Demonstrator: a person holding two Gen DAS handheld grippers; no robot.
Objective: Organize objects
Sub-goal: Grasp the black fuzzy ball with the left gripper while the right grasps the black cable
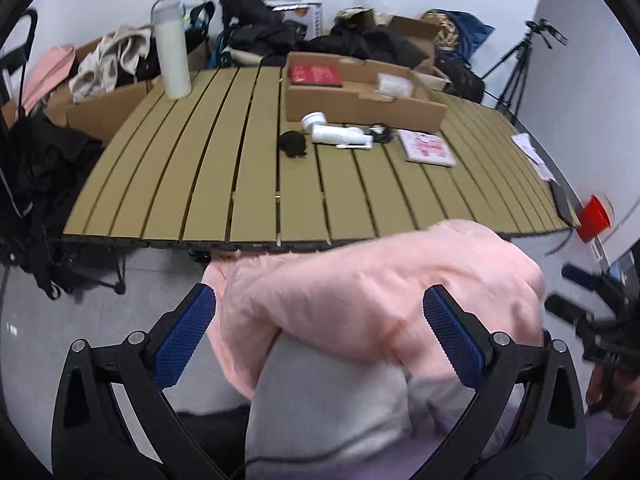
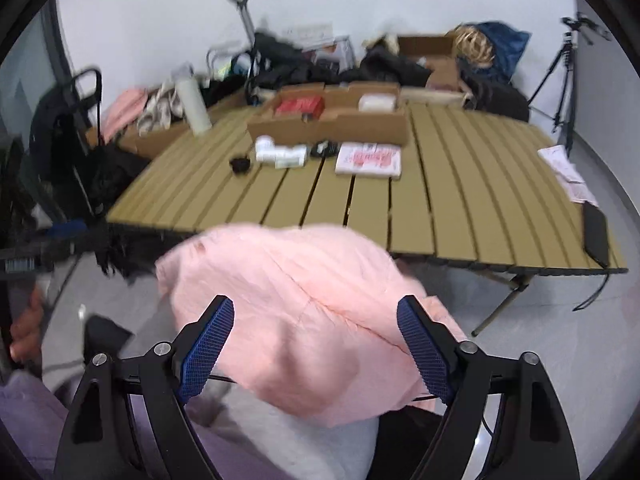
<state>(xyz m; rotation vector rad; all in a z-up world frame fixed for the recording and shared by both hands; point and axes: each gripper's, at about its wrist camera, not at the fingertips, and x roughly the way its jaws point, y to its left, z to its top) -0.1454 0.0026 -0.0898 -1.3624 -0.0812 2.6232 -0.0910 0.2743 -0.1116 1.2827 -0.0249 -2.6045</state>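
Spread blue-padded fingers of the left gripper (image 1: 320, 332) and right gripper (image 2: 316, 344) both stand apart, gripping nothing. Between and beyond them, a crumpled pink fabric garment (image 1: 372, 300) lies over the person's grey-trousered lap, in front of the tan slatted table (image 1: 224, 184) holding a cardboard box (image 1: 360, 100) and white bottle (image 1: 172, 56).

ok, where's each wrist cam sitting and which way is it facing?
Left wrist: on the left gripper, off the table's near edge, facing the slatted table; open blue pads straddle a pink garment, right gripper at right edge.
Right wrist: on the right gripper, same heading; open pads, a hand at left.
Shared: garment, table, cardboard box, white bottle, tripod.
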